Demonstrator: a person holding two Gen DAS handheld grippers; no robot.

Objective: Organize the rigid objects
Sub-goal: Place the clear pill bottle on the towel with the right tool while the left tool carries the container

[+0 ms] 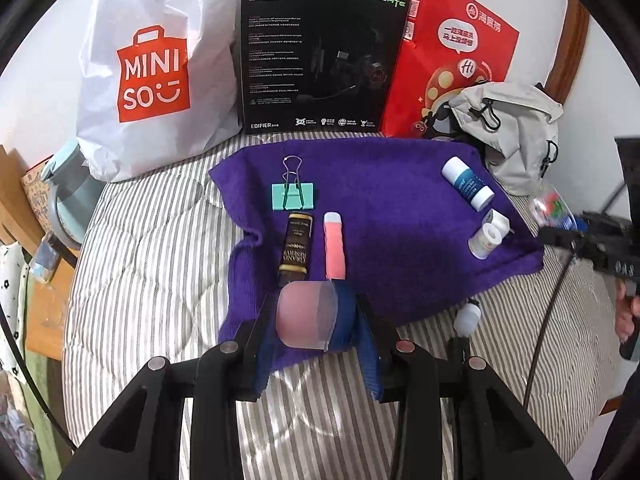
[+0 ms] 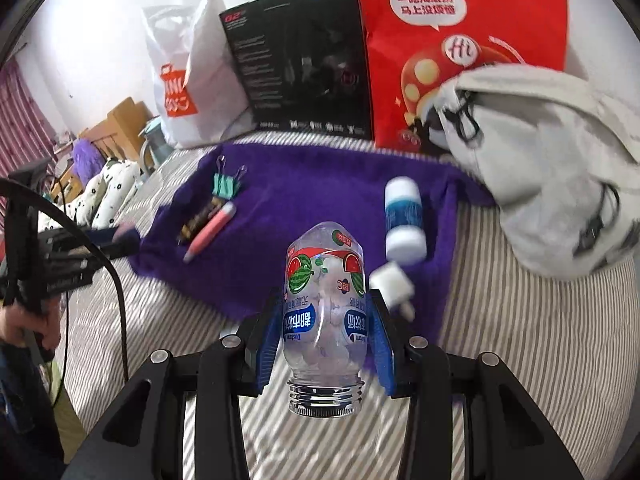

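Note:
A purple towel (image 1: 400, 216) lies on the striped bedding. On it rest a teal binder clip (image 1: 294, 196), a brown tube (image 1: 295, 250), a pink tube (image 1: 334, 246), a white and blue bottle (image 1: 467, 184) and a small white jar (image 1: 488, 234). My left gripper (image 1: 308, 312) is shut on a pink rounded object with a clear cap (image 1: 306, 316), just over the towel's near edge. My right gripper (image 2: 324, 320) is shut on a clear candy bottle (image 2: 324, 300), silver cap towards the camera, above the towel's near right corner (image 2: 424, 304).
Along the back wall stand a white shopping bag (image 1: 148, 68), a black headset box (image 1: 316, 56) and a red paper bag (image 1: 448, 52). A grey drawstring pouch (image 1: 516, 128) slumps at the towel's far right. A small white vial (image 1: 466, 318) lies on the bedding.

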